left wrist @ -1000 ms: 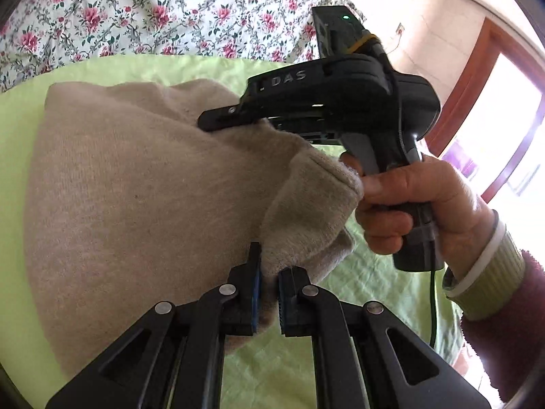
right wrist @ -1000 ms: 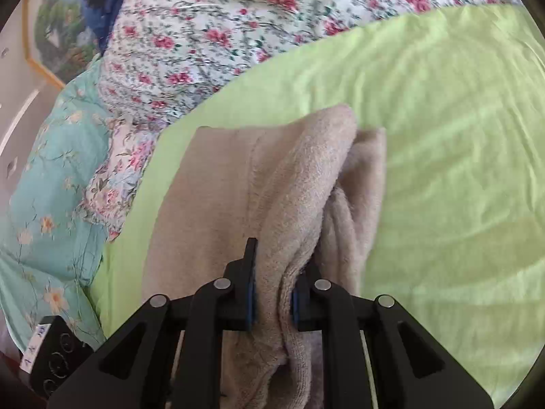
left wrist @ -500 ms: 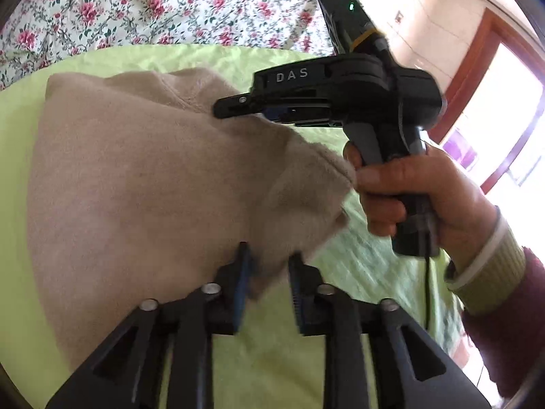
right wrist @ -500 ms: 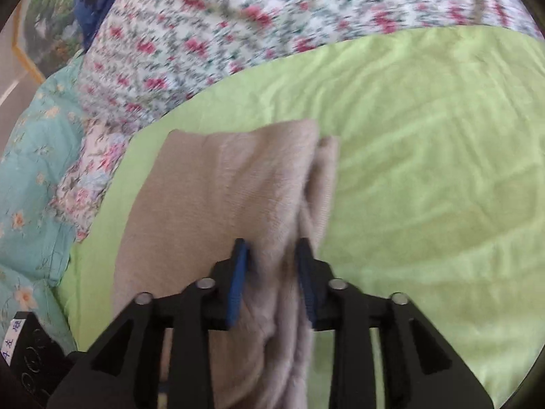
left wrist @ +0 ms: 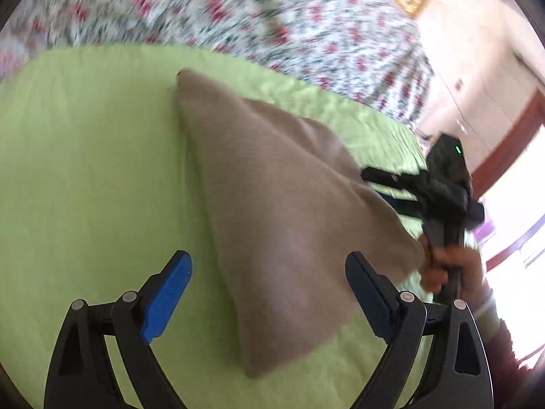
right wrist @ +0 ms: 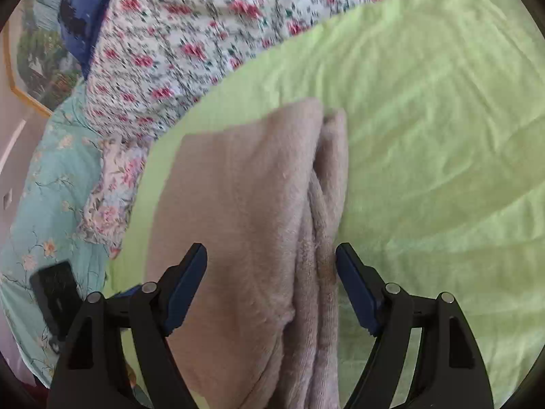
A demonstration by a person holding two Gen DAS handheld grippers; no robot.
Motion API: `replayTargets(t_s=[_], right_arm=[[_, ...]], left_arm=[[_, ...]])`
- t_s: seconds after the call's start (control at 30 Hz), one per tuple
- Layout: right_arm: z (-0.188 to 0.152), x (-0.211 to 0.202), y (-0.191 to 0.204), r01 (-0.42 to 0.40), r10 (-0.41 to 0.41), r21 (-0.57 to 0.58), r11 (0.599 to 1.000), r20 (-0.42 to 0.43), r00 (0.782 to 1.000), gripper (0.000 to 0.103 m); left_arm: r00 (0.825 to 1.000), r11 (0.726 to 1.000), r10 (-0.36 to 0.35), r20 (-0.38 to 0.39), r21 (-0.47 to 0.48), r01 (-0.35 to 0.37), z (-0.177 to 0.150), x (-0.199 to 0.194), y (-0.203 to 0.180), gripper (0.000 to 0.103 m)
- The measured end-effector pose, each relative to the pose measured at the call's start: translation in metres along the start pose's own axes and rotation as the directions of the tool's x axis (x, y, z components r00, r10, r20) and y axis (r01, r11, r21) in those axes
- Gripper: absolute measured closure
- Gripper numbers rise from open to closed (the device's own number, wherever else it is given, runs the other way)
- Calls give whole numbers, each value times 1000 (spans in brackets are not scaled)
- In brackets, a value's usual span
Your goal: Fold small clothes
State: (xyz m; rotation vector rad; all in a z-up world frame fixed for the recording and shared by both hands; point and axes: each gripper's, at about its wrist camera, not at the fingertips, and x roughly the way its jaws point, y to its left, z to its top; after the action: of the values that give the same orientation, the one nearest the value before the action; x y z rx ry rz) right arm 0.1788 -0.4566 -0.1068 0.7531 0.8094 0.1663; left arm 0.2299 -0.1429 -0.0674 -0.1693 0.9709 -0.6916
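Note:
A folded beige knit garment (left wrist: 279, 211) lies flat on the green sheet (left wrist: 88, 170); in the right wrist view the garment (right wrist: 238, 225) shows its stacked folded edges on its right side. My left gripper (left wrist: 269, 293) is open and empty, its jaws wide apart above the garment's near corner. My right gripper (right wrist: 270, 286) is open and empty, its jaws wide apart over the garment's near end. The right gripper also shows in the left wrist view (left wrist: 388, 191), at the garment's right edge, held by a hand.
A floral quilt (right wrist: 190, 41) borders the green sheet (right wrist: 425, 119) at the back. A teal flowered cover (right wrist: 51, 204) lies at the left with a dark flat object (right wrist: 54, 296) on it. A wall and window frame (left wrist: 504, 156) stand at the right.
Both grippers have opened wide and let go of the garment, which now lies flat. The left gripper has pulled back and swung left; the right gripper has drawn back slightly.

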Motion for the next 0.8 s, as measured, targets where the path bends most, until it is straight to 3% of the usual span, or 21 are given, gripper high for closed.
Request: replayTargets(t_s=[0.13, 0.27, 0.33, 0.4, 0.43, 0.57, 0.8], right_arm=[[3, 12, -7, 2, -2, 14, 1000, -38, 999, 25], [2, 22, -8, -14, 14, -3, 1000, -67, 998, 27], [0, 27, -4, -30, 30, -2, 1000, -86, 996, 53], [-5, 27, 1, -15, 14, -5, 1000, -63, 998, 61], [-6, 25, 5, -9, 9, -10, 1000, -53, 999, 62], [-18, 10, 35, -39, 39, -30, 999, 1, 999, 67], [-58, 51, 114, -185, 180, -107, 977, -48, 982, 69]], left_arm=[[998, 999, 32, -57, -31, -34, 17, 32, 12, 11], [992, 995, -56, -113, -91, 45, 32, 66, 24, 10], [985, 988, -99, -140, -128, 81, 35, 81, 30, 15], [985, 989, -104, -140, -122, 88, 35, 90, 32, 24], [986, 990, -109, -128, -106, 96, 36, 89, 30, 36], [990, 992, -112, -81, -71, 107, 32, 63, 23, 53], [1000, 1000, -21, 0, -15, 21, 9, -29, 44, 56]])
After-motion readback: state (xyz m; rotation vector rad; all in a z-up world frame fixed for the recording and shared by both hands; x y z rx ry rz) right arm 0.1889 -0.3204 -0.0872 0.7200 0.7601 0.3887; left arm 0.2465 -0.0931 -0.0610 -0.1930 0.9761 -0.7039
